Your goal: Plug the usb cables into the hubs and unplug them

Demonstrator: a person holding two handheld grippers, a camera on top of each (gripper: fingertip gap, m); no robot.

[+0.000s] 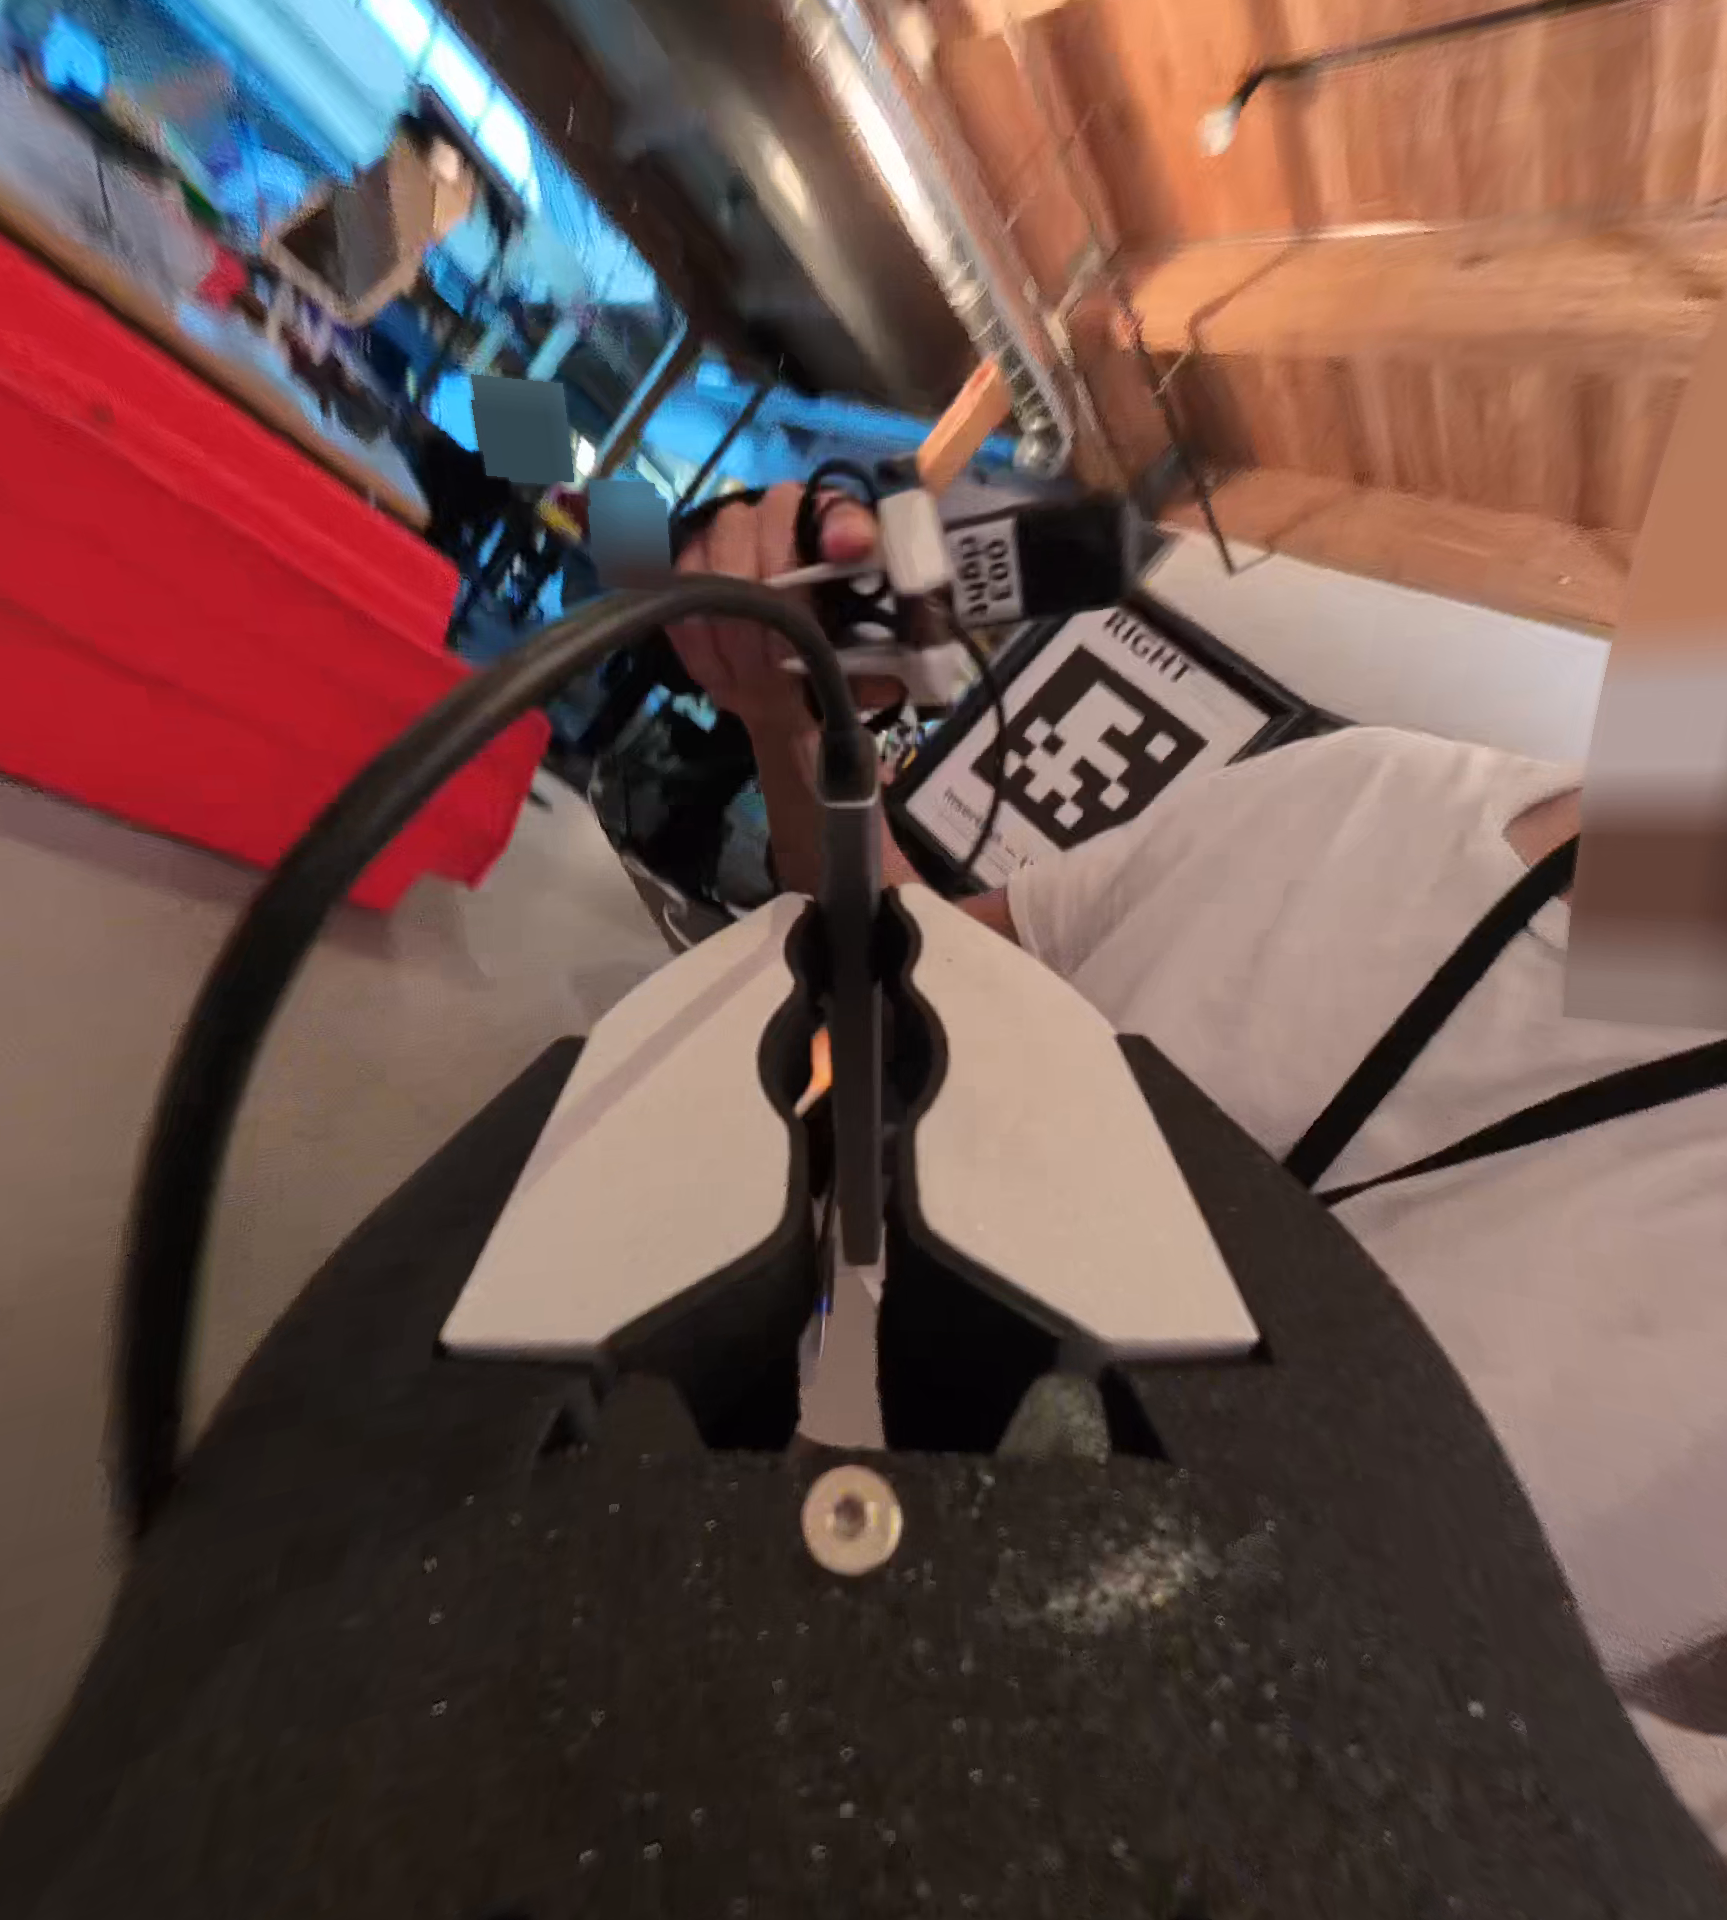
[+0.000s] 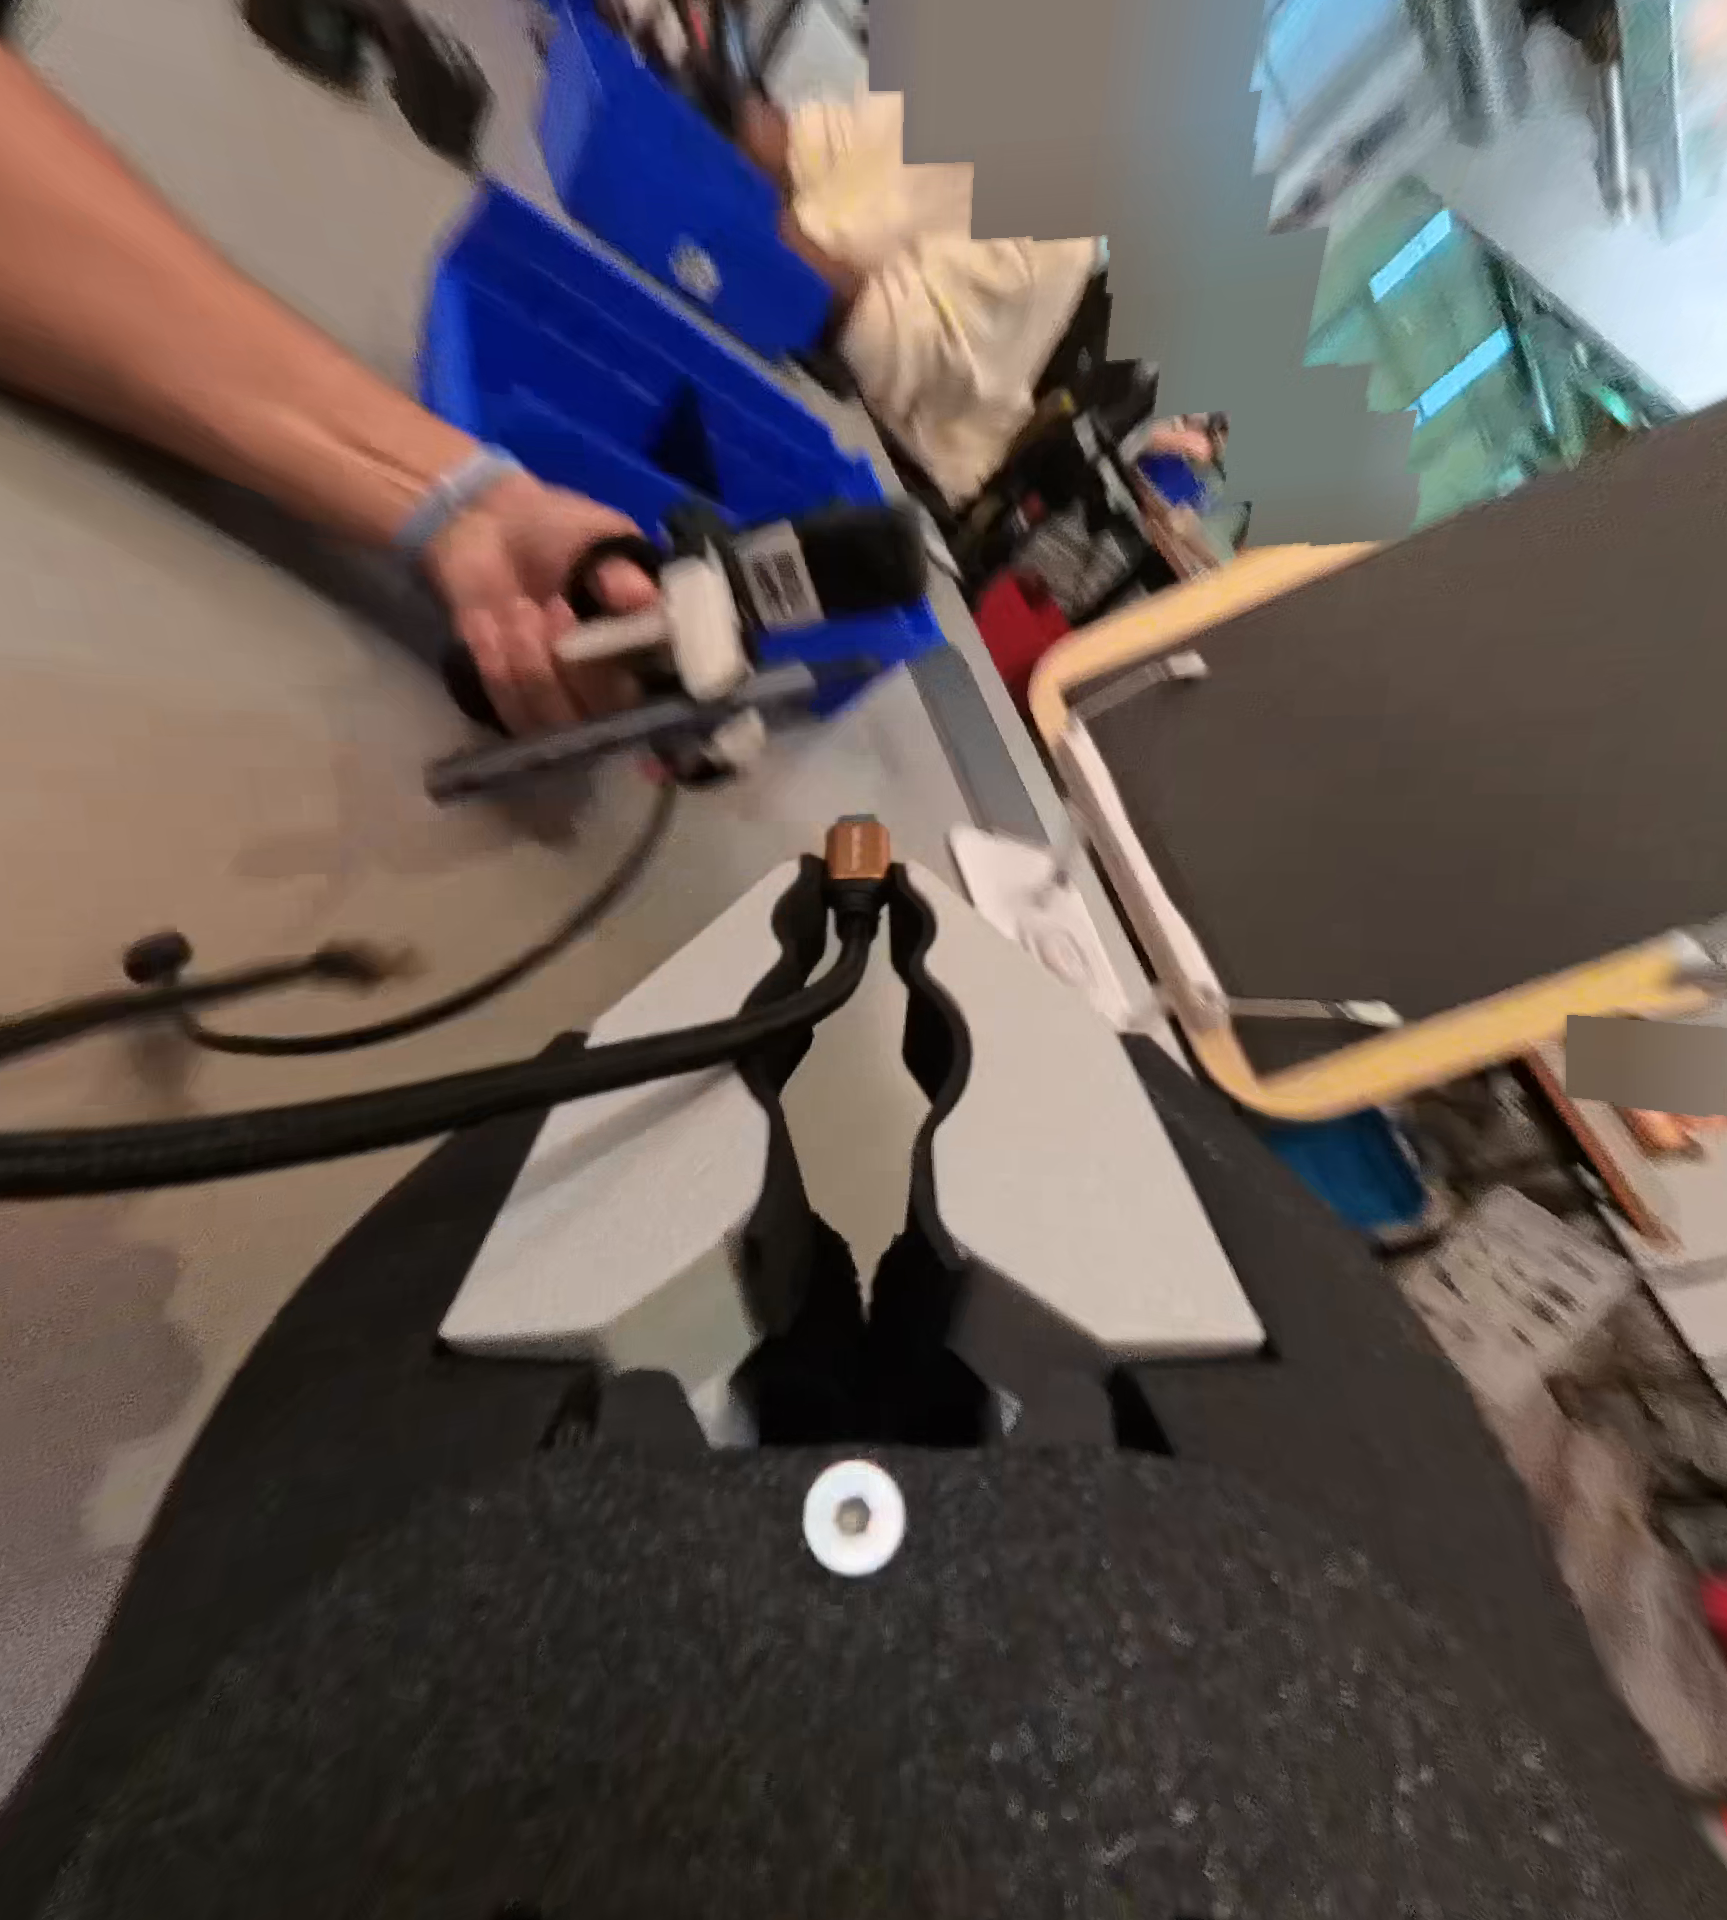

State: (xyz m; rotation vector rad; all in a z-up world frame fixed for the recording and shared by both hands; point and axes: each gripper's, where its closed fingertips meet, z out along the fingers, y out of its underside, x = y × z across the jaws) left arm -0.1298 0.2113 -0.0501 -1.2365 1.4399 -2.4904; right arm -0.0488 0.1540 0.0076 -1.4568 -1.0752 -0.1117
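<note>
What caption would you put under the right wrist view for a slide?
Right gripper shut on a copper-coloured plug of a black braided cable, above a grey tabletop.

Slim dark grey device [image 1: 857, 1049], flat slab type: clamped edge-on between the closed fingers of the left gripper [image 1: 854, 935], its far end standing clear of the fingertips. Black cable [image 1: 246, 997] plugged into that far end, arching up and looping back to the left

Braided black cable [image 2: 339, 1117] with copper-coloured plug [image 2: 859, 850]: pinched at the tips of the right gripper [image 2: 857, 904], plug pointing away, cable trailing off to the left
</note>
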